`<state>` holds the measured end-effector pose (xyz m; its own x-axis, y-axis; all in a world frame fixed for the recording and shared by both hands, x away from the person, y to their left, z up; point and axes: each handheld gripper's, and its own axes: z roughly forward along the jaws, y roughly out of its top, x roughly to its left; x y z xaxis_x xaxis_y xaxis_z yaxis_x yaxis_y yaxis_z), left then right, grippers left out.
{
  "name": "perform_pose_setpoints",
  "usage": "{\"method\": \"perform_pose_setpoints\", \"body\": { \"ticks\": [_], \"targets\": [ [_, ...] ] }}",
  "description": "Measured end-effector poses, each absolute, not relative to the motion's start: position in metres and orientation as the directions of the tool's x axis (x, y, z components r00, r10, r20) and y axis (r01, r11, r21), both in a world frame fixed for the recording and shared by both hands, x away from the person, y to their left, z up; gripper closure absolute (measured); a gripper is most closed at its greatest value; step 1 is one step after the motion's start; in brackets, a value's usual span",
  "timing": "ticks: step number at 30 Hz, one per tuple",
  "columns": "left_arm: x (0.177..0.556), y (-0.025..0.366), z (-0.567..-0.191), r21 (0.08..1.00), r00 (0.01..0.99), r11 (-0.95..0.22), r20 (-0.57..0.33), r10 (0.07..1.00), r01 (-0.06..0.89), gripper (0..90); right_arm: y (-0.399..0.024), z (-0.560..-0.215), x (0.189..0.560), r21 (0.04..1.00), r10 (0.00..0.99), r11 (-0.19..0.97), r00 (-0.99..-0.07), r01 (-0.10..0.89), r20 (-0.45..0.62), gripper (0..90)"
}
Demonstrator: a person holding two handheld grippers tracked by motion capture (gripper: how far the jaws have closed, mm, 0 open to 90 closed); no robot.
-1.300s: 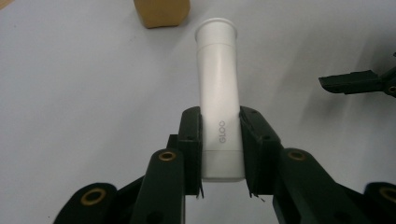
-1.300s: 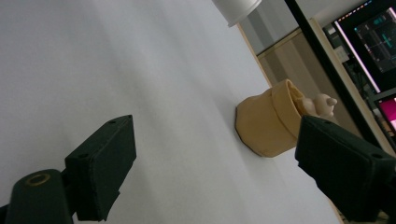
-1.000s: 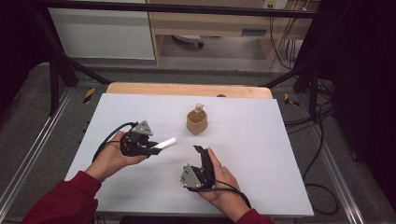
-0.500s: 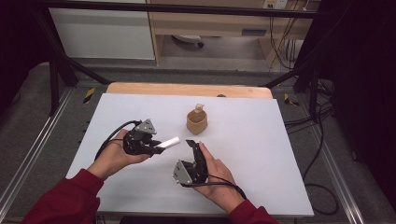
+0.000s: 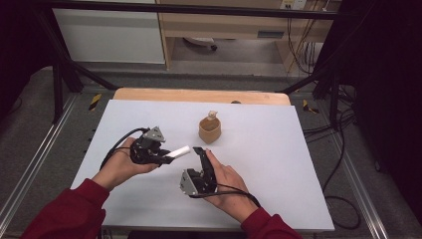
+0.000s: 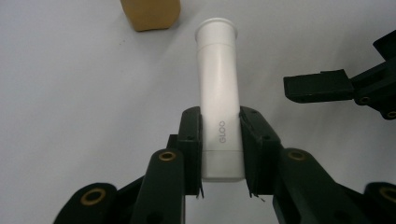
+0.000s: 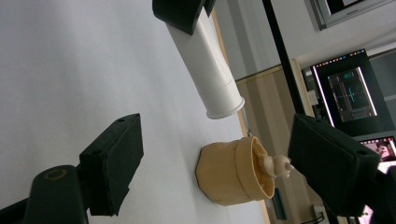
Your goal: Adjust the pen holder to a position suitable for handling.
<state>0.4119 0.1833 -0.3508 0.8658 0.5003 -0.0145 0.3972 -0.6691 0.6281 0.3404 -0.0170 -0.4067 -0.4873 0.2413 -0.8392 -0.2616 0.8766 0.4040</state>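
White tube [image 6: 218,93] | clamped in left tongs [image 6: 219,156] | right tongs [image 7: 224,163] agape

"GLOO" on the white tube [image 6: 218,93]

Lab, black camera rig [image 5: 64,79], trailing cables [image 5: 338,129], monitors [image 7: 352,93]

In the left gripper view, the white tube's [image 6: 218,93] lower end sits hidden between the 2 fingers [image 6: 191,149] of the left gripper [image 6: 219,154], and the tan pot [image 6: 150,13] beyond their tips is cut off by the top edge. In the right gripper view, the right gripper's [image 7: 224,158] far finger [image 7: 334,163] covers part of the pot's small figure [image 7: 275,165]. The tube's printed lettering is too small to read with certainty.
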Motion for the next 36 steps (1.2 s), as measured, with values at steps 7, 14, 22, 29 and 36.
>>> {"method": "perform_pose_setpoints", "body": {
  "ticks": [7,14,22,29,36],
  "targets": [
    [0.411,0.185,-0.349,0.629,0.866,-0.669,-0.015,0.5,0.397,71.2,-0.018,-0.401,0.34,0.373,0.215,0.886,-0.467,-0.277,-0.858,20.2],
    [0.41,0.183,-0.346,0.62,0.868,-0.679,-0.005,0.496,0.392,71.2,-0.019,-0.399,0.34,0.364,0.213,0.888,-0.452,-0.279,-0.866,22.8],
    [0.411,0.178,-0.343,0.62,0.873,-0.683,-0.004,0.488,0.385,71.2,-0.012,-0.4,0.338,0.326,0.17,0.892,-0.436,-0.312,-0.884,28.5],
    [0.409,0.178,-0.343,0.632,0.875,-0.673,-0.016,0.484,0.385,71.2,-0.005,-0.401,0.334,0.289,0.135,0.895,-0.413,-0.339,-0.901,34.3],
    [0.408,0.178,-0.344,0.63,0.875,-0.674,-0.015,0.485,0.385,71.2,0.001,-0.404,0.333,0.233,0.086,0.902,-0.377,-0.364,-0.922,37.4]
  ]
}}
